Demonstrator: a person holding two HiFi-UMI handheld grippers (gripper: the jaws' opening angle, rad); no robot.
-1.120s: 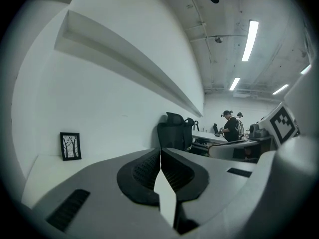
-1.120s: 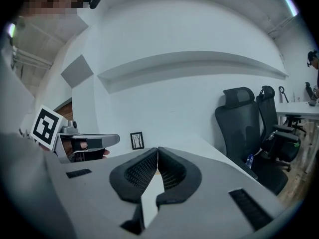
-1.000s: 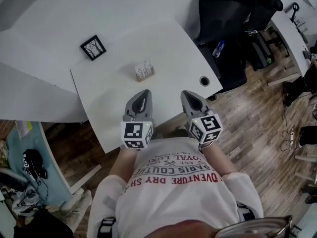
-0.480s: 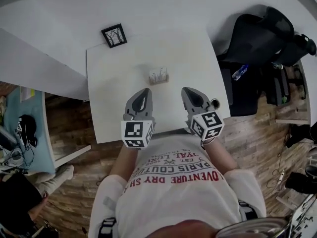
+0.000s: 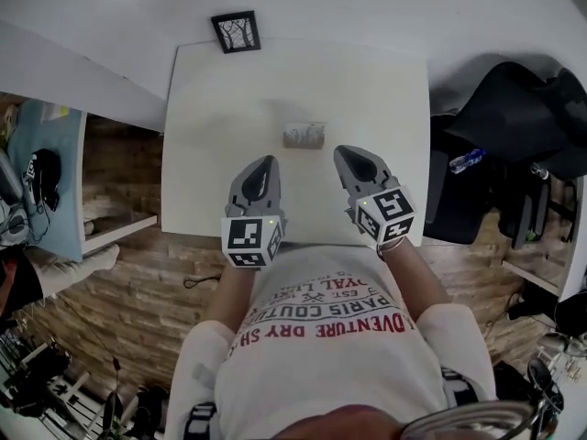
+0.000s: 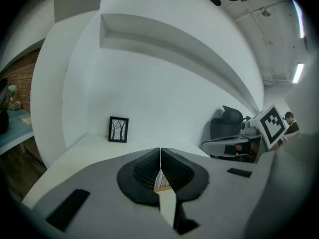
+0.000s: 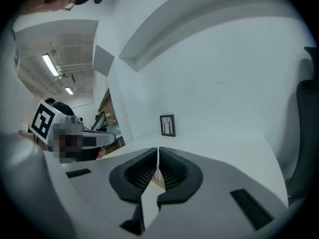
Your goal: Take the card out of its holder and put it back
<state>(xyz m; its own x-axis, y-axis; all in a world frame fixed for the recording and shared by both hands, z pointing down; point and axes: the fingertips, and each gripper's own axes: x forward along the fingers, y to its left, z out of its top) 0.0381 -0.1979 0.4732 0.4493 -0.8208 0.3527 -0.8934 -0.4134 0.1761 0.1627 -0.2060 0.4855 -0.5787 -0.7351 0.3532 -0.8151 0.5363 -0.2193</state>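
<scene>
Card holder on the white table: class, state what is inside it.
A pale card with dark stripes stands upright in the card holder. Its lower edge is covered by the holder; whether more cards stand behind cannot be told.

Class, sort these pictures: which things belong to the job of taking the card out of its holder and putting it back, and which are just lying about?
Belong to the job:
card
holder
left claw, shut
right claw, shut

Just lying about:
picture frame
water bottle
office chair
</scene>
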